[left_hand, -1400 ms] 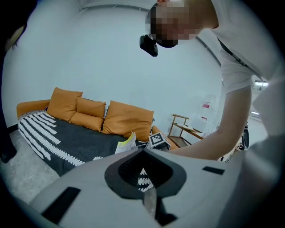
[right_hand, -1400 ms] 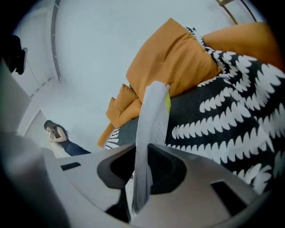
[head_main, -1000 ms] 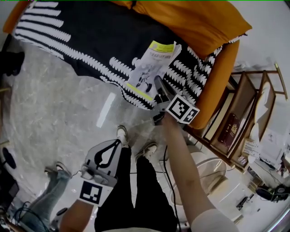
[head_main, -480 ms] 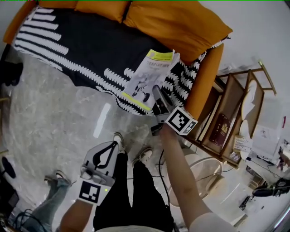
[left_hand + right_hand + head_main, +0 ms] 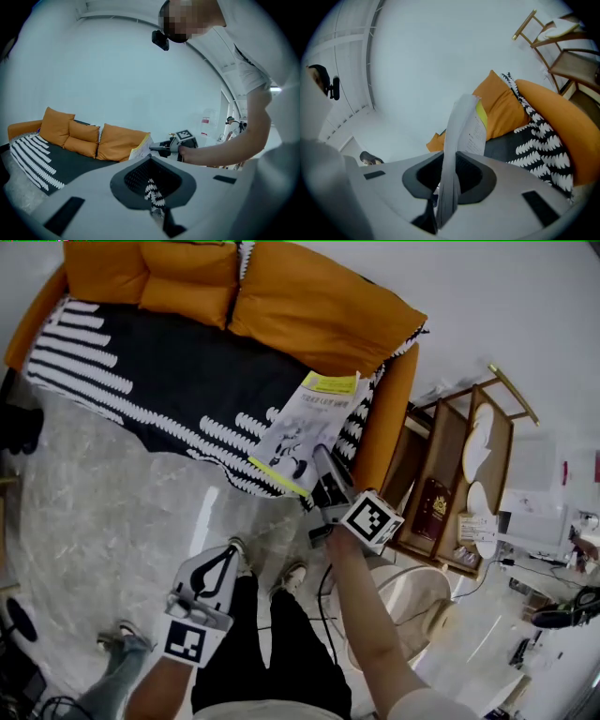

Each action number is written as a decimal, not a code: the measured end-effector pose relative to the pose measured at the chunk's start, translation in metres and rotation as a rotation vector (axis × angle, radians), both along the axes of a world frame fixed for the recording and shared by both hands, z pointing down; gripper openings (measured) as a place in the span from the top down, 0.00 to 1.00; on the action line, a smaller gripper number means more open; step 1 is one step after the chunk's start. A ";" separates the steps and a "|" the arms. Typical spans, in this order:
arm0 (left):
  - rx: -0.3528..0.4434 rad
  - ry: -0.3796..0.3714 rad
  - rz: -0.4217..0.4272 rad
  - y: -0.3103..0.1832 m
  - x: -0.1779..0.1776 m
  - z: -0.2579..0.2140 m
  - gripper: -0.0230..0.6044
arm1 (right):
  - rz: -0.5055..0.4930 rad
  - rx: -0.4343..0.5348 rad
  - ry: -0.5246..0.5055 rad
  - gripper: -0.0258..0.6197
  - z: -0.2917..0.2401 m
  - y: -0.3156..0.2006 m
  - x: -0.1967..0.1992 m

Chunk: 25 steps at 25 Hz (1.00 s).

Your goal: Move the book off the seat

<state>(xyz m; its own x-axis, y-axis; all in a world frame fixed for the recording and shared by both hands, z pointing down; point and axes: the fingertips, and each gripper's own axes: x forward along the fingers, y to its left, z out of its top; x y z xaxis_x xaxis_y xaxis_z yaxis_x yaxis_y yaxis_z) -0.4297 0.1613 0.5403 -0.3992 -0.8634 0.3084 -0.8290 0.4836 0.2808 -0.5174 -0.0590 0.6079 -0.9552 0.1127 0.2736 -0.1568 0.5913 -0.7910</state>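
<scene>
Two grippers are out in front of the person. The left gripper [image 5: 230, 554] is held low and close beside the person's legs [image 5: 272, 634], pointing forward over the pale floor [image 5: 103, 512]. Its jaws are together with nothing between them. The right arm [image 5: 366, 615] is bare and stretched well forward. It carries the right gripper [image 5: 319, 457], which is aimed at the sofa's right end. Those jaws are clamped on the near edge of the book [image 5: 305, 427].

The book is thin and soft-covered, with a white cover, a yellow band along its top and bottom, and a dark printed figure. Seen along the right jaws it stands edge-on with its pages slightly fanned. It hangs over the front right corner of the seat and appears clear of the black-and-white patterned throw [image 5: 141, 352]. Behind it, orange cushions [image 5: 309, 306] lean along the sofa back. Further right, a wooden shelf [image 5: 450, 493] stands beside the orange sofa arm [image 5: 389, 418].
</scene>
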 end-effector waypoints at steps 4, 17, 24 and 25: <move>0.024 -0.019 0.036 -0.008 0.005 -0.021 0.94 | 0.050 0.012 -0.023 0.83 -0.041 -0.012 0.024; 0.137 -0.073 0.282 -0.083 0.055 -0.100 0.94 | 0.297 0.066 -0.151 0.83 -0.184 -0.070 0.164; 0.154 -0.085 0.500 -0.147 0.127 -0.129 0.94 | 0.491 0.117 -0.199 0.83 -0.243 -0.103 0.299; 0.157 -0.089 0.530 -0.154 0.142 -0.133 0.94 | 0.521 0.117 -0.206 0.83 -0.248 -0.105 0.321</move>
<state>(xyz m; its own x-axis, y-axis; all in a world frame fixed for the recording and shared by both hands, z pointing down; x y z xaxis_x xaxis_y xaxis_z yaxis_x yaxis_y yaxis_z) -0.2880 0.0074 0.4074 0.0838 -0.9859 0.1446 -0.9711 -0.0483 0.2337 -0.1968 -0.1635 0.3601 -0.9114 -0.4076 0.0578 -0.3005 0.5629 -0.7700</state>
